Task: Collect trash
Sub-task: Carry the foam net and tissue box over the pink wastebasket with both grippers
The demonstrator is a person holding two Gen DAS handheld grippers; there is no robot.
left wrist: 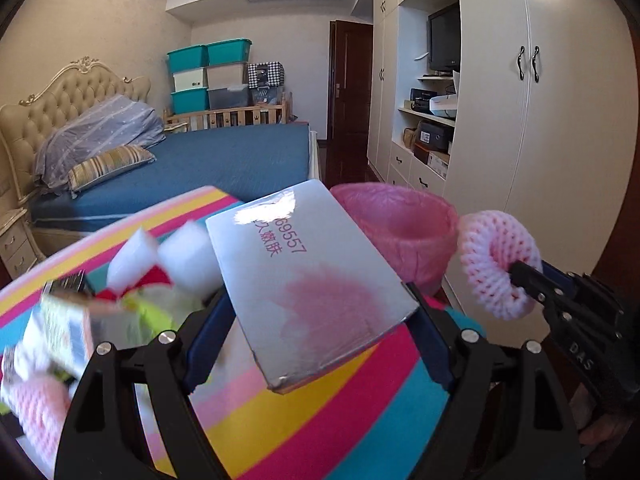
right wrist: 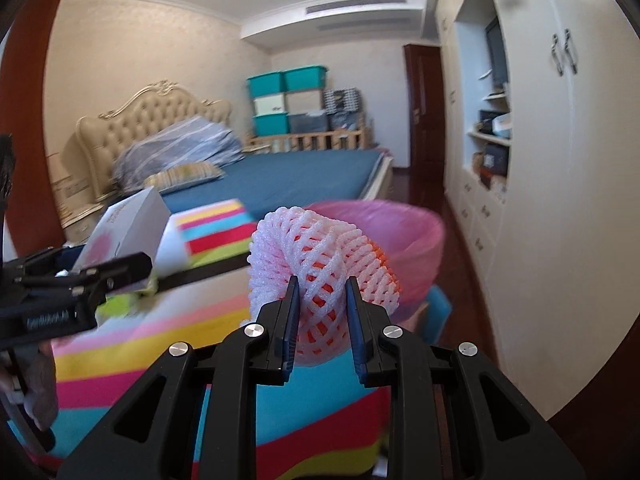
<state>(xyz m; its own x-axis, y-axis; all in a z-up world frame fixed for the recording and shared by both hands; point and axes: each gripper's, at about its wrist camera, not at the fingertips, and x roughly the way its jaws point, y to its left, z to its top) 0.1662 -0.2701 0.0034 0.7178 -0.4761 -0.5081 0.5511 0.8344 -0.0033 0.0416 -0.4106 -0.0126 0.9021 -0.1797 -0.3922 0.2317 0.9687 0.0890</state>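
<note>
Pink-lined bin [left wrist: 404,232] sits just past the far edge of the striped bench [left wrist: 320,420], ahead of both grippers and a bit to the right. Right gripper [right wrist: 323,320] is clamped on the foam fruit net [right wrist: 320,268]; the net bulges forward out of the jaws, with the bin mouth [right wrist: 404,228] right behind it, so this hand looks the nearer one. Left gripper [left wrist: 316,320] holds the flat white box [left wrist: 308,276] across its width, jaws wide but pressing both edges. Box long axis runs away from the hand, far end pointing roughly at the bin's left rim. Judging by that, the left needs more travel forward and right. More litter [left wrist: 132,276] lies on the bench to the left, blurred.
</note>
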